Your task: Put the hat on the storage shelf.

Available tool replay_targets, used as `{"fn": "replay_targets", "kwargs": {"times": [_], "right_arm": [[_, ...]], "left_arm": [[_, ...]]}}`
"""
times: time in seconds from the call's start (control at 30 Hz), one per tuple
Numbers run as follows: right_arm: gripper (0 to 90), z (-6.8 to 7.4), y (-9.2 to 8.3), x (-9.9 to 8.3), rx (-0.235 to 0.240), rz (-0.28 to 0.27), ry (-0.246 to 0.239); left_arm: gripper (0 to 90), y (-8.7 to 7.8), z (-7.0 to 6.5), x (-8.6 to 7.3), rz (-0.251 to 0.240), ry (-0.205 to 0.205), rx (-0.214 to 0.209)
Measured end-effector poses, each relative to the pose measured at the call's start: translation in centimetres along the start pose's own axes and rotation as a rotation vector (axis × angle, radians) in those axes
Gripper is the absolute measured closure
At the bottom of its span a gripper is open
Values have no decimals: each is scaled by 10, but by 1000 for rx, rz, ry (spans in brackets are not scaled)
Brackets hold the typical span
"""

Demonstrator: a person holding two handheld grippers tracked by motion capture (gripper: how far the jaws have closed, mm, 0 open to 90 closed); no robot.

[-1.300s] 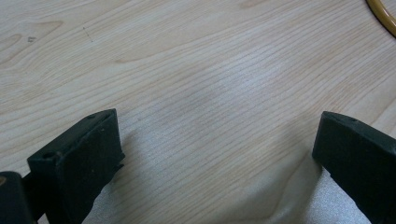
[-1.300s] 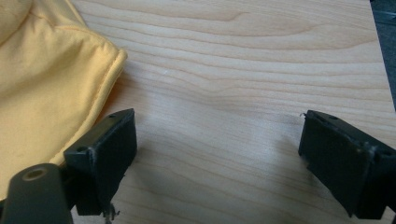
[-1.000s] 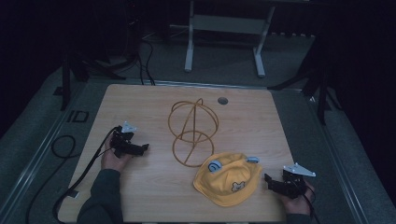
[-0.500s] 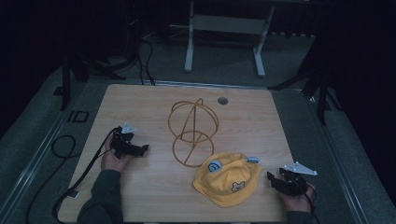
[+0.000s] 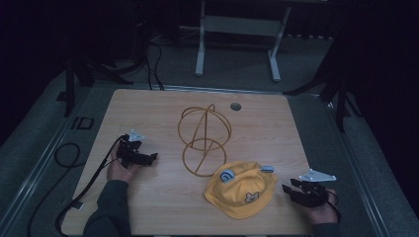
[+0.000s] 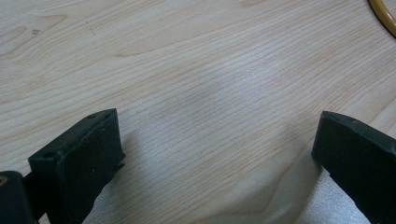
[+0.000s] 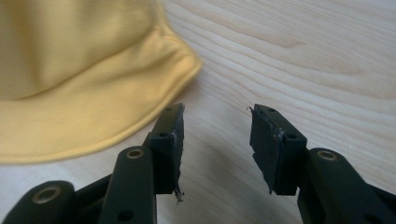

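— Yellow hat [image 5: 242, 190]: where on the bench [image 5: 148, 113], and which tool is nearer?

— Front right; my right tool [image 5: 292, 189] sits just beside its brim, jaws narrowly parted and empty, hat lying to its left; my left tool [image 5: 148, 157] is well apart, jaws wide, empty; wire frame [image 5: 203, 140] between.

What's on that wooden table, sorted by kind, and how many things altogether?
Yellow fabric hat with a bear patch: 1
Gold wire frame stand of rings and a cone: 1
Black two-jaw hand-held grippers, left gripper and right gripper, both open: 2
Total: 4
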State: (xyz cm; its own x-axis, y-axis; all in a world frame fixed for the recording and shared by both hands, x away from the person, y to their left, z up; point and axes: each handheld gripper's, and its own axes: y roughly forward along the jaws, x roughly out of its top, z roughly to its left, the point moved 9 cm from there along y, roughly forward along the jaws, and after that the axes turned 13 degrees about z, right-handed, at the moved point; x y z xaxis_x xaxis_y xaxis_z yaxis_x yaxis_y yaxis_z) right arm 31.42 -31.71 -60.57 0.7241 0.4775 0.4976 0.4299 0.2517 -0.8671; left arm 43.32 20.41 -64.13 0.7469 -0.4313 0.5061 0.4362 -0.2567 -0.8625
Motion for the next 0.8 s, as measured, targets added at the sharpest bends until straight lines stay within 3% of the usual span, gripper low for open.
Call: {"fn": "replay_targets", "kwargs": {"times": [0.17, 0.6, 0.8], "right_arm": [[546, 4, -10, 6, 4, 19, -59], [543, 16, -45, 25, 11, 5, -164], [543, 26, -58, 33, 25, 23, -207]], "left_arm": [[15, 0, 0, 0, 1, 1, 0], [15, 0, 0, 0, -1, 2, 0], [15, 0, 0, 0, -1, 2, 0]]}}
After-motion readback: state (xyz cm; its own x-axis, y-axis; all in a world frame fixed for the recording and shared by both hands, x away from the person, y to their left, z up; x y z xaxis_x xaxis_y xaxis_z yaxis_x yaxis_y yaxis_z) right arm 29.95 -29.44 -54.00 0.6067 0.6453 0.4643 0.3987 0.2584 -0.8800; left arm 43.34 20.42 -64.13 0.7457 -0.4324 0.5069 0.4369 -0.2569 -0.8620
